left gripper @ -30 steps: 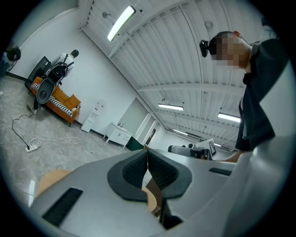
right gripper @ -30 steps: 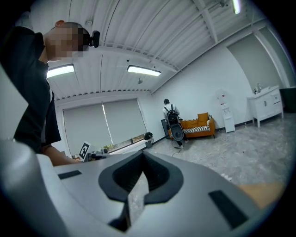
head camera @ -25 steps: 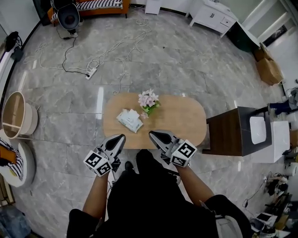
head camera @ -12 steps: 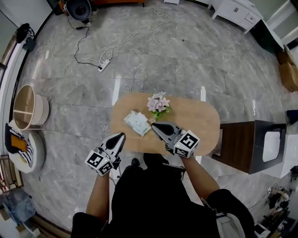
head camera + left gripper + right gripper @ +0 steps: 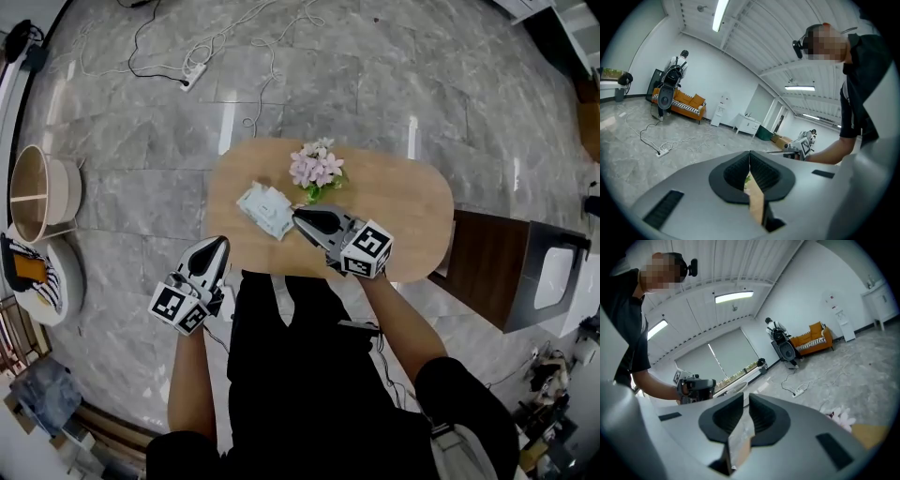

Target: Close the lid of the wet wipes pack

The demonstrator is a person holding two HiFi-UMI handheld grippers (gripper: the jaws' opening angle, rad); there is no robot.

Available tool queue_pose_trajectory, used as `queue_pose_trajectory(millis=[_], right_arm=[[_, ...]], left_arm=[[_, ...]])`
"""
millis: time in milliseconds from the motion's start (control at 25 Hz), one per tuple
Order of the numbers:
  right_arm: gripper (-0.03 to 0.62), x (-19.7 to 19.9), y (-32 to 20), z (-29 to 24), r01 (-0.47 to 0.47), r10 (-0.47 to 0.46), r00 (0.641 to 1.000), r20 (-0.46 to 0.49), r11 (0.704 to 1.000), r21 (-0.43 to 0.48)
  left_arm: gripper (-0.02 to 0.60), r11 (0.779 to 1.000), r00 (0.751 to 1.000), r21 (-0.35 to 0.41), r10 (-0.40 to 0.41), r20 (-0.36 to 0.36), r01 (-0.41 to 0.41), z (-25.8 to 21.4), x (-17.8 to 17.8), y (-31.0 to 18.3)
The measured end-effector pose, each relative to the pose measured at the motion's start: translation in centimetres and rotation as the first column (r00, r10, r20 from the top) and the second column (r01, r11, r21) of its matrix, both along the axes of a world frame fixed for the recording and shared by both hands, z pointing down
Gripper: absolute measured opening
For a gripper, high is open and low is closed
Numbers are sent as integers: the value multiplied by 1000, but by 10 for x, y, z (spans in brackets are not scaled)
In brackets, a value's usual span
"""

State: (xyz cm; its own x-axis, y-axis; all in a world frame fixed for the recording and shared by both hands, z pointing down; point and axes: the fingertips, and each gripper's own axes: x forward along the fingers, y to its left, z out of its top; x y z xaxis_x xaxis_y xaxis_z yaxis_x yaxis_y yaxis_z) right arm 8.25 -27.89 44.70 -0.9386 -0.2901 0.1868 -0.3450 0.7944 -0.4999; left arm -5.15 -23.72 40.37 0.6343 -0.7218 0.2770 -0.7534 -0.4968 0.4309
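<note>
The wet wipes pack, white with pale green print, lies on the left part of the oval wooden table. It is too small in the head view to tell how its lid stands. My right gripper is over the table with its tip just right of the pack, jaws together and empty. In the right gripper view a pale surface shows low between the jaws. My left gripper hangs off the table's front left edge, shut and empty; the left gripper view shows wood behind its jaws.
A small bunch of pink flowers stands just behind the pack. A dark wooden cabinet adjoins the table's right end. A round wooden drum stands at the left, and a power strip with cables lies on the marble floor.
The person has stepped closer to the table. My right gripper has moved forward over the tabletop to the pack's right side. My left gripper has stayed near the front edge.
</note>
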Motion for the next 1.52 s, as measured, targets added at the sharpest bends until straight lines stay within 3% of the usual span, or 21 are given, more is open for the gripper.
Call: queue_pose_trajectory(millis=[160, 600, 920, 1200, 1520], right_arm=[[72, 0, -4, 57, -25, 19, 996, -83, 997, -67], [74, -16, -23, 164, -138, 92, 961, -260, 977, -164], [74, -29, -26, 234, -185, 77, 905, -417, 957, -225], [74, -21, -26, 278, -208, 56, 836, -546, 953, -222], [74, -11, -25, 304, -213, 38, 805, -592, 950, -228]], left_arm=[[15, 999, 999, -49, 12, -30, -13, 46, -7, -3], [16, 981, 991, -157, 102, -85, -114, 149, -11, -10], [15, 973, 985, -184, 122, -122, -143, 181, -19, -5], [15, 968, 981, -200, 126, -148, -154, 200, -21, -1], [15, 965, 980, -205, 134, -148, -163, 204, -23, 1]])
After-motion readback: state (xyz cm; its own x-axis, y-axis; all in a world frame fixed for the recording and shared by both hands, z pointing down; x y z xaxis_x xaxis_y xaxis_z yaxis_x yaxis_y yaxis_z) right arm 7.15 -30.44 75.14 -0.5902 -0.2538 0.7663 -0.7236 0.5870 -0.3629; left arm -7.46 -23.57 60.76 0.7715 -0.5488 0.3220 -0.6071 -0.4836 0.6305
